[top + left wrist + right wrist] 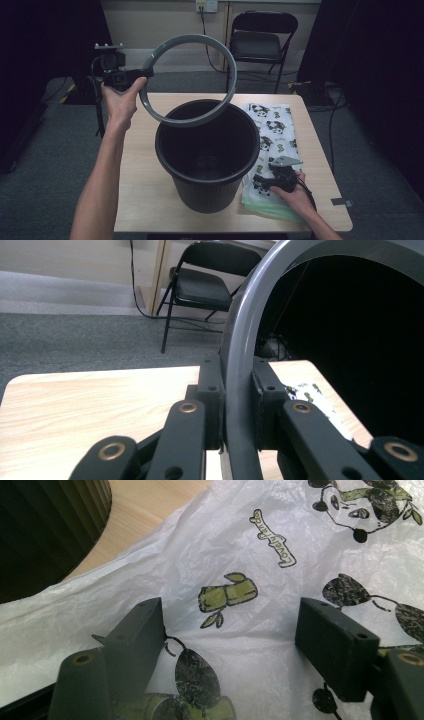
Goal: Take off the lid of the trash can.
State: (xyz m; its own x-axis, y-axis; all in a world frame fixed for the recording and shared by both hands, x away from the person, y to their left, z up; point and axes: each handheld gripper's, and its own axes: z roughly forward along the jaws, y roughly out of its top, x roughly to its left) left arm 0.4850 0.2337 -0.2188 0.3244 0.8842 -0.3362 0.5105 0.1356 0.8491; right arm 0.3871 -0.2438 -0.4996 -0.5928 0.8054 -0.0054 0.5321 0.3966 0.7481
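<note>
Right tool (260,182), nearest and right of the bin (207,152), hovers with jaws apart over the panda bag (272,131); pinch one layer only. Bag lies flat on the desk (145,165), long axis running near to far. Left tool (142,74), clamped on the ring (187,80), holds it tilted above the bin's far rim.

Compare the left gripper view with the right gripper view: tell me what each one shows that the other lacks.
Left gripper view alone: the grey ring clamped between the left gripper jaws, a folding chair and carpet beyond.

Right gripper view alone: the right gripper open over the panda-print plastic bag, beside the black bin's ribbed wall.

Both: the wooden table.
</note>
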